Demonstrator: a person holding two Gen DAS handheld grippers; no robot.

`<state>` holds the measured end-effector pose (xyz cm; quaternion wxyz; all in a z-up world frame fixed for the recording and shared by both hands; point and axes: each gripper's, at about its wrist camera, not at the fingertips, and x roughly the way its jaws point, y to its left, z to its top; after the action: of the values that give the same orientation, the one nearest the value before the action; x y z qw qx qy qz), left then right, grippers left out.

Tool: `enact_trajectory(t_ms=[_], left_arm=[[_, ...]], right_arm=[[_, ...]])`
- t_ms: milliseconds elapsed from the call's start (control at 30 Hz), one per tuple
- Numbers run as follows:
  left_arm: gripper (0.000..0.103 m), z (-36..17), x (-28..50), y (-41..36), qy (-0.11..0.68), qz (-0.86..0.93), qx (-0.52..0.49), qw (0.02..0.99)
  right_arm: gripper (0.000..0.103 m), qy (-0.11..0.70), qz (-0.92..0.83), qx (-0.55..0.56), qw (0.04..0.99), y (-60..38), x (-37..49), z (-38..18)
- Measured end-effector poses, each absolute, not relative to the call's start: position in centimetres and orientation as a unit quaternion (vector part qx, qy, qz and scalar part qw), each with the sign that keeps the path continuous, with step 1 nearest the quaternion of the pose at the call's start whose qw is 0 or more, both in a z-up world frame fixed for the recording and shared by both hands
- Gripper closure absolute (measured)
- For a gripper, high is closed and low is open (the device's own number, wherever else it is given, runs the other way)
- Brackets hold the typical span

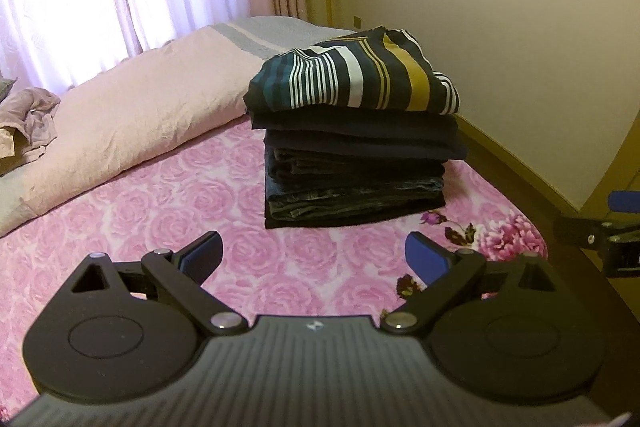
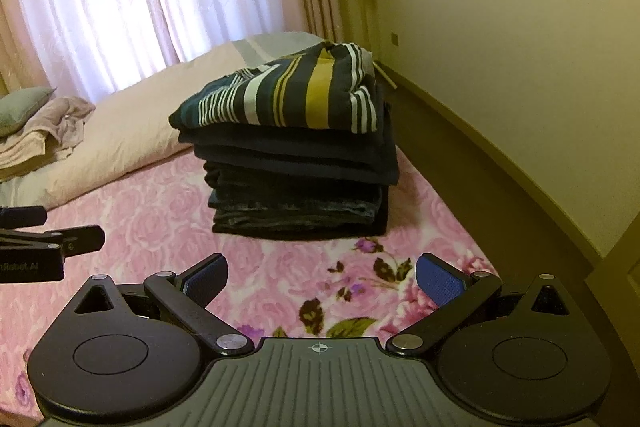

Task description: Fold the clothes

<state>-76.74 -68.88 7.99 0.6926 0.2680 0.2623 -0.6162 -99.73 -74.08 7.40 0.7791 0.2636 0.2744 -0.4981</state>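
Observation:
A stack of folded dark clothes (image 1: 354,183) (image 2: 300,195) stands on the pink rose-patterned bed (image 1: 160,219) (image 2: 160,219). On top lies a folded striped garment (image 1: 356,79) (image 2: 280,99) in navy, white, teal and mustard. My left gripper (image 1: 314,255) hovers open over the bedspread, short of the stack, with nothing between its blue pads. In its own view my right gripper (image 2: 322,277) is likewise open and empty, a little before the stack. Each gripper shows at the edge of the other's view: the right gripper (image 1: 600,239) and the left gripper (image 2: 48,247).
A pale pink duvet (image 1: 140,115) (image 2: 120,135) is bunched along the far side of the bed. Crumpled lilac clothing (image 1: 32,123) (image 2: 52,127) lies at the far left beside a grey-green pillow (image 2: 24,107). The bed's right edge drops to dark floor (image 2: 460,147) by the cream wall.

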Motion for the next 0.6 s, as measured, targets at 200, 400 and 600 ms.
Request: enact_trajectory(t_ms=[200, 400, 600], left_arm=[[0.007, 7.8, -76.9, -69.2, 0.266, -0.615, 0.261, 0.695], [0.007, 7.7, -76.9, -69.3, 0.266, -0.615, 0.264, 0.694], [0.007, 7.3, -76.8, -69.1, 0.27, -0.613, 0.269, 0.692]], right_arm=[[0.0, 0.278, -0.501, 0.26, 0.778, -73.9, -99.7, 7.3], [0.0, 0.286, -0.5, 0.254, 0.777, -74.2, -99.3, 7.2], [0.0, 0.296, -0.499, 0.25, 0.775, -74.2, -98.8, 7.0]])
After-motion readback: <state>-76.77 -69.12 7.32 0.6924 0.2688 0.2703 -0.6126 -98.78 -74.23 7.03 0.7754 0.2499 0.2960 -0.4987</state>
